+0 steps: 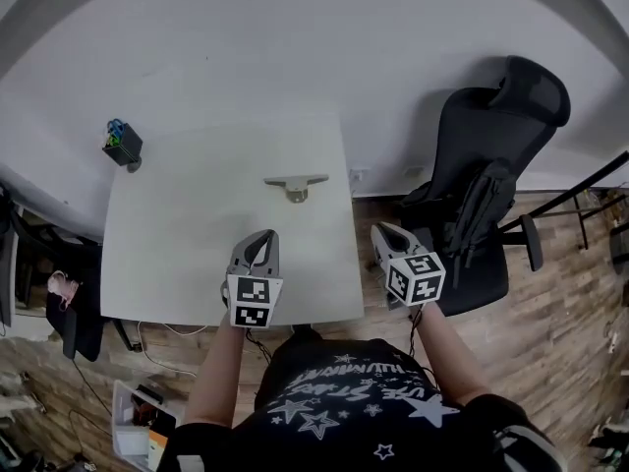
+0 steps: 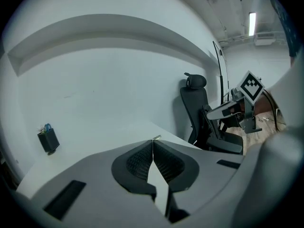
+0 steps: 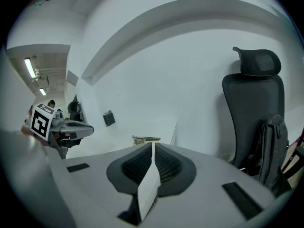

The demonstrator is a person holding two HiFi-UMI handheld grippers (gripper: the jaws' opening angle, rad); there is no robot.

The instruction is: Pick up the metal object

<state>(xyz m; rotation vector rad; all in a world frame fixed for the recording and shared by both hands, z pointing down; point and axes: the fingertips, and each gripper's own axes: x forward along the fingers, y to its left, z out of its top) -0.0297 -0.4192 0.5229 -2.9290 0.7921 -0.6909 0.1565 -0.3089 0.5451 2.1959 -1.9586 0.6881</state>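
Starting at the far left, a small black holder (image 1: 122, 144) sits by the left edge of the pale surface (image 1: 177, 234), up against the white wall (image 1: 295, 47). It has blue and green bits poking out of the top, clips perhaps, too small to call from here.

Moving in, the left tongs (image 1: 266, 235) hover over the near part of the surface. In the left gripper view the left tongs (image 2: 153, 141) are pressed together along their ribbed pads, with nothing between them.

Next across, the metal object (image 1: 295, 185) lies flat on the far right part of the surface, a flat bar with a stubby piece under its middle. It is ahead of the left tongs and touches neither tool. From the left gripper view only a sliver of it (image 2: 156, 137) peeks over the tips.

Further right, the right tongs (image 1: 379, 229) hang just off the surface's right edge, above the wooden floor (image 1: 550, 332). The right gripper view shows them (image 3: 152, 144) closed up as well, empty, with the metal object (image 3: 146, 139) beyond the tips.

Far right, a black office chair (image 1: 496, 155) stands by the wall.
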